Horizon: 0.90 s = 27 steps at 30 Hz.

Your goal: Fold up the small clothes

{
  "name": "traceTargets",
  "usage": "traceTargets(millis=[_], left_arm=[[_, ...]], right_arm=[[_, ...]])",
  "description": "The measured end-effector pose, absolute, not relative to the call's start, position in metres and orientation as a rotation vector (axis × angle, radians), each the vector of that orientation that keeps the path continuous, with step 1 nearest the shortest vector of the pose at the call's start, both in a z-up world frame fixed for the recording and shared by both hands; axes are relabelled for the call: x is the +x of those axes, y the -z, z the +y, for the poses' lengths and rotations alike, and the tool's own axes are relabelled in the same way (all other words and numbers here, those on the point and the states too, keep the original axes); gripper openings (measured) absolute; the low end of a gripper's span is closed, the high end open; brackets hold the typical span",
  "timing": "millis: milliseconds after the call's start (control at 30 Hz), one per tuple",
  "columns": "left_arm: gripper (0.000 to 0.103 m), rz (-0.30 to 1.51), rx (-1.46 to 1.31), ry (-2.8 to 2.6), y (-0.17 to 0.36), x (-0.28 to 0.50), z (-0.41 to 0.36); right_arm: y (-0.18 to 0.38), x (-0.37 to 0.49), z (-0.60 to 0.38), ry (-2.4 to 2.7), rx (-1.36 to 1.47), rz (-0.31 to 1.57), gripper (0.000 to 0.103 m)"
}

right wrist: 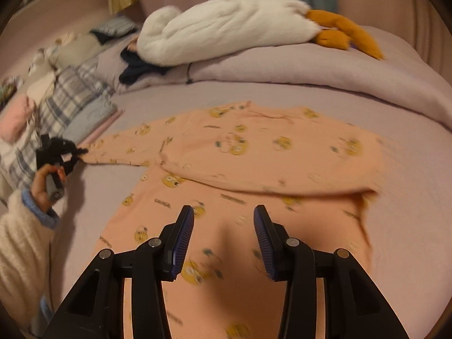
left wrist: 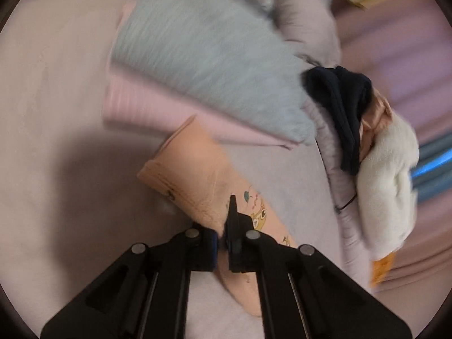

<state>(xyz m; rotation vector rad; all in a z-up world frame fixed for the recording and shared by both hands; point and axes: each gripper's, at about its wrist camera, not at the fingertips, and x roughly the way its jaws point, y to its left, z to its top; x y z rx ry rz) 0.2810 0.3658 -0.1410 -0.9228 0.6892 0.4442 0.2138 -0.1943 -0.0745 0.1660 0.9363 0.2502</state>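
Observation:
A peach shirt [right wrist: 243,152] with yellow cartoon prints lies spread on the lilac bed, its far half folded over the near half. My left gripper [left wrist: 226,220] is shut on the sleeve [left wrist: 195,172] near its cuff end; the right wrist view shows it [right wrist: 56,152] holding the sleeve tip stretched out to the left. My right gripper [right wrist: 223,220] is open and empty, hovering above the shirt's near part.
A stack of folded clothes [left wrist: 203,56], grey on pink, lies beyond the sleeve. A dark garment [left wrist: 341,107] and a white plush duck [right wrist: 226,25] rest on the bunched duvet [right wrist: 339,70]. More plaid and pink laundry [right wrist: 65,96] sits at the left.

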Motion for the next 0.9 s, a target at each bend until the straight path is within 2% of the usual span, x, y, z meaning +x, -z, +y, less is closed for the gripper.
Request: traceTargets(millis=[100,233,367,500,533,600,667,700,833,900], left_arm=[[0.001,0.677,-0.629,-0.359,0.092,0.297,0.316],[0.001,0.605,-0.334,-0.145,0.038,0.306,0.211],[0.006,0.623,-0.170,0.078,0.029,0.309,0.104],[0.010,0.671,0.002,0.216,0.059,0.302,0.002],[0.014,0.703,0.041,0.246,0.072,0.301,-0.020],[0.028,0.770,0.073,0.312,0.094,0.299,-0.051],[0.071,0.835,0.062,0.358,0.109,0.297,-0.061],[0.076,0.854,0.056,0.372,0.112,0.295,-0.066],[0.075,0.831,-0.012,0.418,0.095,0.287,-0.045],[0.081,0.811,-0.066,0.392,0.089,0.277,-0.023]], right_arm=[[0.077,0.197,-0.221,-0.189,0.202,0.927,0.050],[0.089,0.180,-0.250,-0.121,0.269,0.941,0.050],[0.098,0.169,-0.265,-0.087,0.342,0.948,0.050],[0.102,0.160,-0.276,-0.066,0.362,0.947,0.050],[0.103,0.158,-0.279,-0.067,0.371,0.950,0.050],[0.106,0.156,-0.283,-0.065,0.380,0.959,0.050],[0.107,0.153,-0.283,-0.066,0.379,0.969,0.050],[0.106,0.156,-0.281,-0.080,0.380,0.968,0.050],[0.106,0.167,-0.273,-0.151,0.449,0.939,0.050],[0.109,0.179,-0.266,-0.192,0.500,0.931,0.050]])
